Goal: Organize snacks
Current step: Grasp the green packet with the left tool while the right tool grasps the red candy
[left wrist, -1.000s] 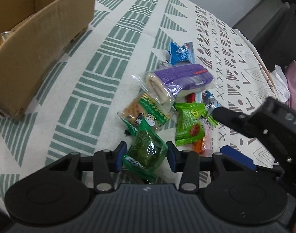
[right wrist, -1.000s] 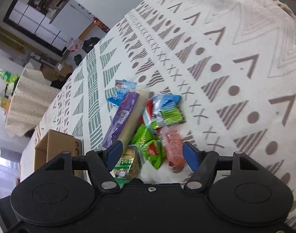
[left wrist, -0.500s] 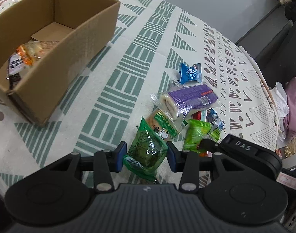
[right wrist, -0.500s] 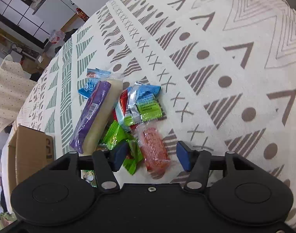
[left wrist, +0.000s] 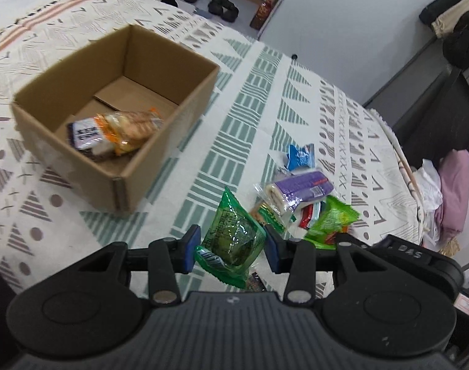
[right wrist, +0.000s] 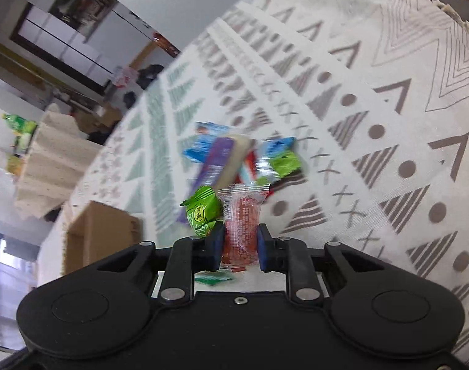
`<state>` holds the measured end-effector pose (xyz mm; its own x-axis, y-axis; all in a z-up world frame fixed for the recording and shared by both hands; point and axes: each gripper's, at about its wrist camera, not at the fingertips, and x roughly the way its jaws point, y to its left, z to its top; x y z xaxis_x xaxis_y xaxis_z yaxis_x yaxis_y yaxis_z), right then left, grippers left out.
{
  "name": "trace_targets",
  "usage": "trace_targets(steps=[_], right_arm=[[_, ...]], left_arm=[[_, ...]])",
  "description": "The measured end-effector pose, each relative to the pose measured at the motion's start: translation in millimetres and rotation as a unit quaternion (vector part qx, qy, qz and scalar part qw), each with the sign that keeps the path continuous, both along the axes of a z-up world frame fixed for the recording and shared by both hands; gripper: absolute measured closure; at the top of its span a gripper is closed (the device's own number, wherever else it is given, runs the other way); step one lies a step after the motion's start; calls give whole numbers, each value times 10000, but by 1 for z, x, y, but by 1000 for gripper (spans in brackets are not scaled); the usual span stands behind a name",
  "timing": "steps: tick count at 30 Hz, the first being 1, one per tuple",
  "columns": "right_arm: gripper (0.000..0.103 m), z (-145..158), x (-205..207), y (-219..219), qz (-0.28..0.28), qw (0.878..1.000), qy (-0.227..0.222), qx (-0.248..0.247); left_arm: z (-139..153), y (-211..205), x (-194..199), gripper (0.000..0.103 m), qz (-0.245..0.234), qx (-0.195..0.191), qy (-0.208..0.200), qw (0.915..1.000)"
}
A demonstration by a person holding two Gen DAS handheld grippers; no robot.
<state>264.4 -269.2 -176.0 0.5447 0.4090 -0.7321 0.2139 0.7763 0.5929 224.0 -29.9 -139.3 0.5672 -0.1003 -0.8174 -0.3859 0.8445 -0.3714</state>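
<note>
A: What is closest to the left gripper?

B: A crinkly, glossy green pouch with dark contents, pinched between its blue pads and lifted clear of the cloth. The fingers are clenched on it.

A: And the right gripper?

B: Its fingers squeeze a clear wrapper of red, grainy snack, standing upright with a crimped top seam. A small lime-green packet touches that wrapper's left side.

A: Take the box as the landmark. What lies around it?

B: The box is plain brown cardboard, rectangular, open at the top, resting on a woven cloth printed with green bars and grey triangles. The surface under the cloth is covered; I cannot tell whether it is a counter or a bed. To the right of the box, nearer the left gripper, sits the snack pile: a bright green foil bag, a flat cracker pack, then a long roll in clear film with a purple label. Farthest in that pile is a small blue sachet.

A: What is inside the box?

B: Two soft packs lie against the near wall: one transparent with orange trim showing pale bread, one white with dark print. The rest of the floor is bare cardboard flaps.
</note>
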Motion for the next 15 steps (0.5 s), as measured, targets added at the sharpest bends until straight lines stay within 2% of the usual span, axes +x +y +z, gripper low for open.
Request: trace_targets(steps=[4,7,10,15], right_arm=[[81,6,-8,-4,-118,9999,18,34],[81,3,-14,-9,-225,9990,187,345],[81,11,-20,0,-1,9992,62,392],[81,12,-26,5,16,9991,131,392]], left_arm=[[10,10,-14,60,137,-13,-102,9999],[15,15,-21,60,217,-34,-164,9996],[18,18,-28,60,265,-54,-191,9994],[20,21,-37,60,325,-101,-229,9992]])
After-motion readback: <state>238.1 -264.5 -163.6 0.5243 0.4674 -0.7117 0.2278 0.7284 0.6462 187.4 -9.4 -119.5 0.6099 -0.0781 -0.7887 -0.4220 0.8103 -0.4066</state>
